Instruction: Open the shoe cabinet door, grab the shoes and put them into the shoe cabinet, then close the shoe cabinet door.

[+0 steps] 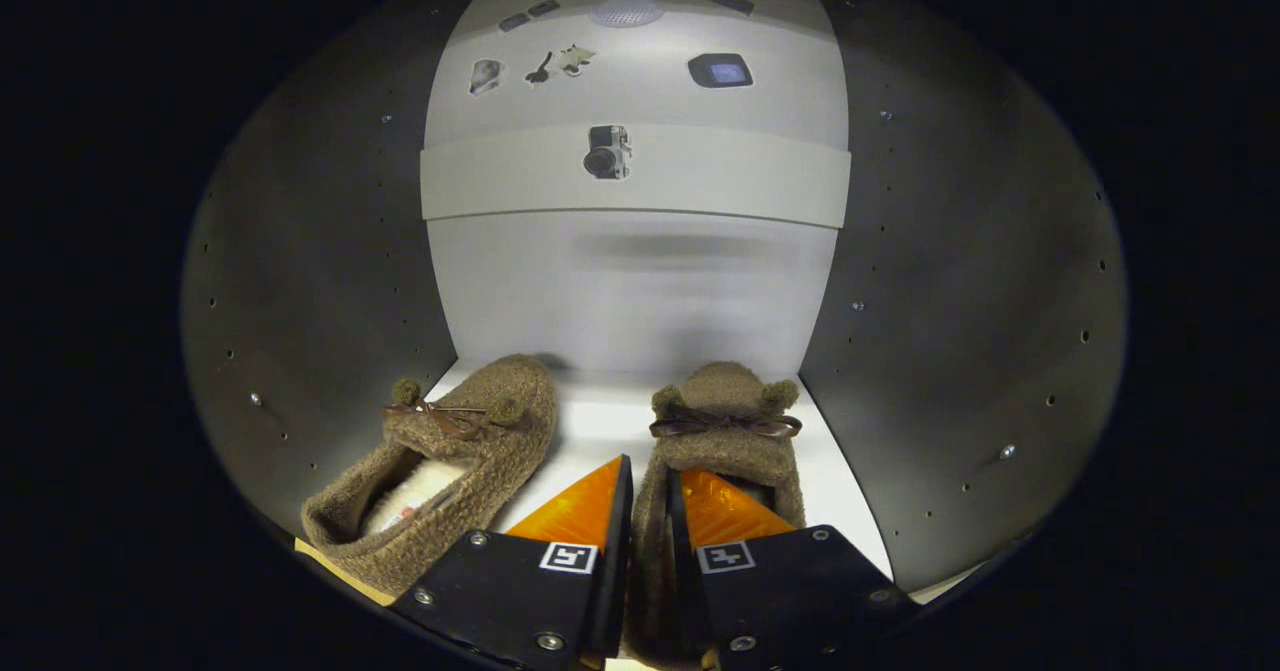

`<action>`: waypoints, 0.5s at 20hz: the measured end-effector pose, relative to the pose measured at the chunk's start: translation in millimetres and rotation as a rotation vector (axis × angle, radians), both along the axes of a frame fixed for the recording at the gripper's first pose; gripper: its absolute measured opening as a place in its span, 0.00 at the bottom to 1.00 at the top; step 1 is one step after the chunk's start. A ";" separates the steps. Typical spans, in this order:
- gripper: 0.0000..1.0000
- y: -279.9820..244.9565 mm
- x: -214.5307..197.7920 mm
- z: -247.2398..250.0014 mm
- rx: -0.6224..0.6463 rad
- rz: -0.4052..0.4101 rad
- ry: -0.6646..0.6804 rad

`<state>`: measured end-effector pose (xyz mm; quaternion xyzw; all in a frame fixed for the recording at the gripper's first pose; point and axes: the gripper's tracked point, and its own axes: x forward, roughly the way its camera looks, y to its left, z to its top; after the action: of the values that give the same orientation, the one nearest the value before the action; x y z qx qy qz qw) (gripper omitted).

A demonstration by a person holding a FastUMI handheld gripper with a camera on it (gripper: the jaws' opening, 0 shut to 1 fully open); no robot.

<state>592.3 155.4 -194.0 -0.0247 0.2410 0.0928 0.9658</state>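
I am looking into the open shoe cabinet (330, 281), whose dark side walls rise left and right. Two brown fuzzy slippers with small bows rest on its white shelf floor (600, 421). The left slipper (450, 461) lies free, angled toward the back wall. The right slipper (725, 431) points straight in. My gripper (648, 496) is shut on the left side wall of that right slipper: one finger is outside it, the other inside its opening.
The pale back wall (635, 281) stands just beyond the slippers' toes, with a raised band and small stickers higher up. Rows of small holes and screws run down both side walls. A wooden edge shows under the left slipper's heel.
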 end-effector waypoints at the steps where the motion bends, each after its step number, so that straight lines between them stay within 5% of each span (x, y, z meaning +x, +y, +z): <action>1: 0.22 -1.0 -3.5 4.4 0.000 -0.004 -0.008; 10: 0.22 -2.6 -77.1 58.9 -0.001 -0.015 -0.104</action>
<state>515.1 152.9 -135.1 -0.0281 0.1905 0.0839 0.9777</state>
